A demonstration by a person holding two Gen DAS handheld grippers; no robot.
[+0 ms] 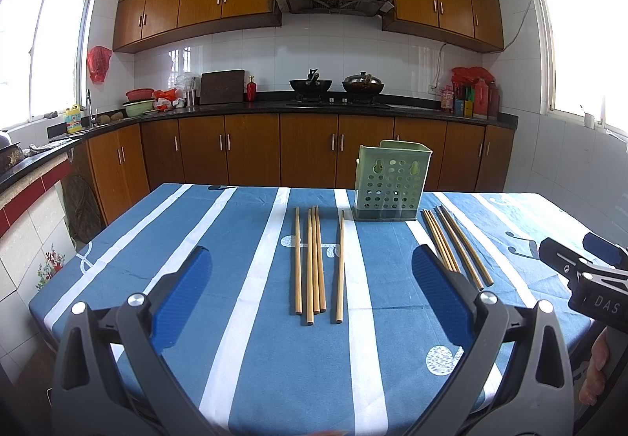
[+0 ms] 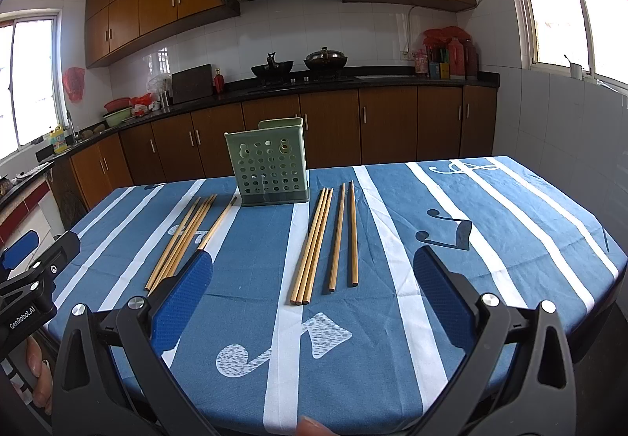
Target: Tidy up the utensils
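Left wrist view shows our left tool (image 1: 310, 279) spread wide and empty above 5 chopsticks (image 1: 314, 263) lying on the desk (image 1: 219, 318), lined up with the fingers, presumably for an easy pinch. Our right tool (image 2: 312, 279) also gapes, holding nothing, over 5 more chopsticks (image 2: 325, 239); the green holder (image 2: 269, 171) stands upright between both groups, awaiting them

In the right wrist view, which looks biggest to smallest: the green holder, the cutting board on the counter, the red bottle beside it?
1. Green holder, though it sits nearer the camera, so true size is unsure.
2. Cutting board.
3. Red bottle, clearly smallest.
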